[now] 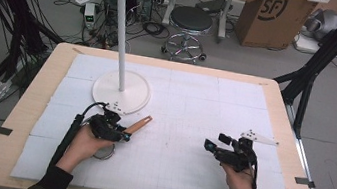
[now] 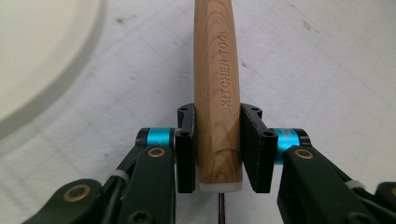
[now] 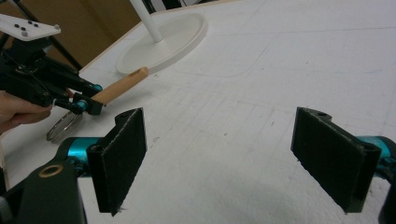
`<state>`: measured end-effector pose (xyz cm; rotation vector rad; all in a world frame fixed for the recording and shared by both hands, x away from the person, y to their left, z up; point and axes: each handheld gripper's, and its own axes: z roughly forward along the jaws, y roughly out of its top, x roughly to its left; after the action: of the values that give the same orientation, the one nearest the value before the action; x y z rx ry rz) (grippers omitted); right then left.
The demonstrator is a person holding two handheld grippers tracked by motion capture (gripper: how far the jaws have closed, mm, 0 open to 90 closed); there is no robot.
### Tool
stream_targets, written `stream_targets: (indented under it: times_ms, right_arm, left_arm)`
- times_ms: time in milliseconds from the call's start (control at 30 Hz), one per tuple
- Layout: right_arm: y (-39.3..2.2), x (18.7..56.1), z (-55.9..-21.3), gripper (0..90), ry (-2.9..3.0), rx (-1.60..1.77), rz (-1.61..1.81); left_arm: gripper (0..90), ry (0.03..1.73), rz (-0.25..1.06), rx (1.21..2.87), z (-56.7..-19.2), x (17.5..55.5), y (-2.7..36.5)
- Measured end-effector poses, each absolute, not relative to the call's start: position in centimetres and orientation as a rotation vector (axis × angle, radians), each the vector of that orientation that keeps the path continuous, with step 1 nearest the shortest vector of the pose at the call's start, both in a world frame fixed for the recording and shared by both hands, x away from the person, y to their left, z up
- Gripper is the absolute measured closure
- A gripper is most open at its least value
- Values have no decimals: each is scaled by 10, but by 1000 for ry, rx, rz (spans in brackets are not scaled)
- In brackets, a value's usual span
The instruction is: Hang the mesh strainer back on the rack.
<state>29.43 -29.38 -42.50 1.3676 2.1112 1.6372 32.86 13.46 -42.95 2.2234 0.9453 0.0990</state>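
My left gripper [image 1: 126, 136] is shut on the wooden handle [image 1: 139, 124] of a kitchen utensil, low over the white mat at the left. In the left gripper view the handle [image 2: 217, 93], stamped KITCHEN TOOL, runs forward between the jaws, clamped near its white collar. The utensil's round metal head [image 1: 106, 153] pokes out under the person's left hand and also appears in the right gripper view [image 3: 63, 125]. The handle's free end points toward the white stand base [image 1: 121, 92]. At the mat's right, my right gripper [image 1: 209, 145] is open, with nothing between its pads [image 3: 123, 154].
A tall white pole [image 1: 123, 42] with hooks on top rises from the round base at the back left. The white gridded mat [image 1: 189, 108] covers a wooden table [image 1: 29, 99]. Beyond the table are a stool [image 1: 191, 22], a cardboard box [image 1: 269, 13], cables and black frame legs.
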Motion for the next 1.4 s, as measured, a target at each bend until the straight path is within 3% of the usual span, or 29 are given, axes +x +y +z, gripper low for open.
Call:
stream_targets:
  times_ms: [800,1400]
  right_arm:
    - [-293,294,-425,173,2107,1360,1635]
    - [-294,295,-424,163,2108,1351,1650]
  left_arm:
    - [694,910,221,1833,-368,318,189]
    - [694,845,285,1590,-290,321,226]
